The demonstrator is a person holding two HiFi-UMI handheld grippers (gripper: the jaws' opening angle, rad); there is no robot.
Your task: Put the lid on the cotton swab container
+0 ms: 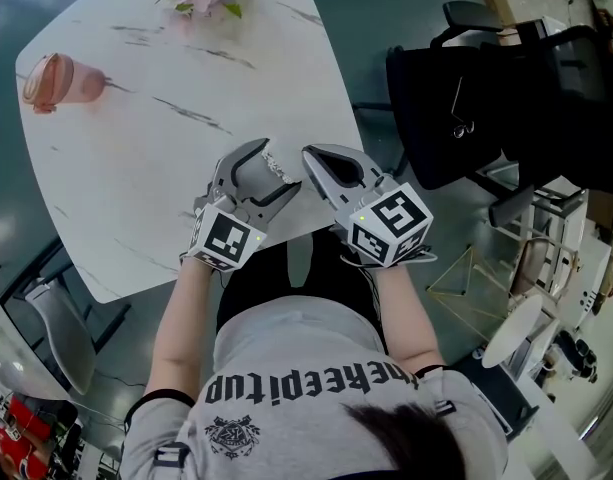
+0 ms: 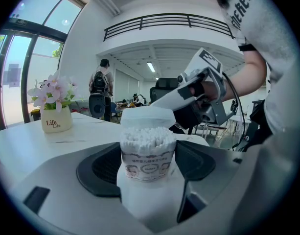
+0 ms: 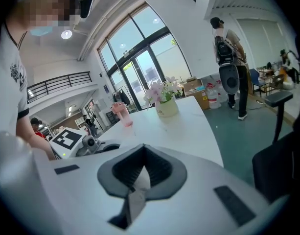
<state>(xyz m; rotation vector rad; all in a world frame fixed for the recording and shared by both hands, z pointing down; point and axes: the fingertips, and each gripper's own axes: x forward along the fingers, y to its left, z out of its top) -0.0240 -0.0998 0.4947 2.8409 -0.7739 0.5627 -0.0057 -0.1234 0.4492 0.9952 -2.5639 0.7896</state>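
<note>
left gripper (image 1: 258, 173) and right gripper (image 1: 331, 168) held side by side over the near edge of a white, grey-veined marble-look table (image 1: 186, 78) with rounded corners. the left gripper's 2 dark ribbed pads (image 2: 98, 168) are narrowed onto the cotton swab container (image 2: 147, 168), a clear upright cylinder with a printed paper band round its middle, packed with white swabs whose fluffy tips fill the open mouth. the container sits centred between the pads, its base low in the jaws and its top rising above them. the right gripper's jaws are closed on the lid (image 3: 139, 182), a thin translucent white disc seen edge-on between its pads. in the left gripper view the lid (image 2: 147, 117) hangs directly over the swab tips, close above the mouth; whether it touches them cannot be told. far across the table stand a pink tumbler (image 1: 58, 80) and a cream pot of pale pink flowers (image 2: 57, 119). the floor (image 1: 386, 8) is teal; a black chair (image 1: 456, 108) stands to the right of the table. the room is tall and white, with large glazed doors (image 2: 12, 67), a railed upper gallery (image 2: 164, 21), and a person with a backpack (image 2: 100, 89) standing in the background.
</note>
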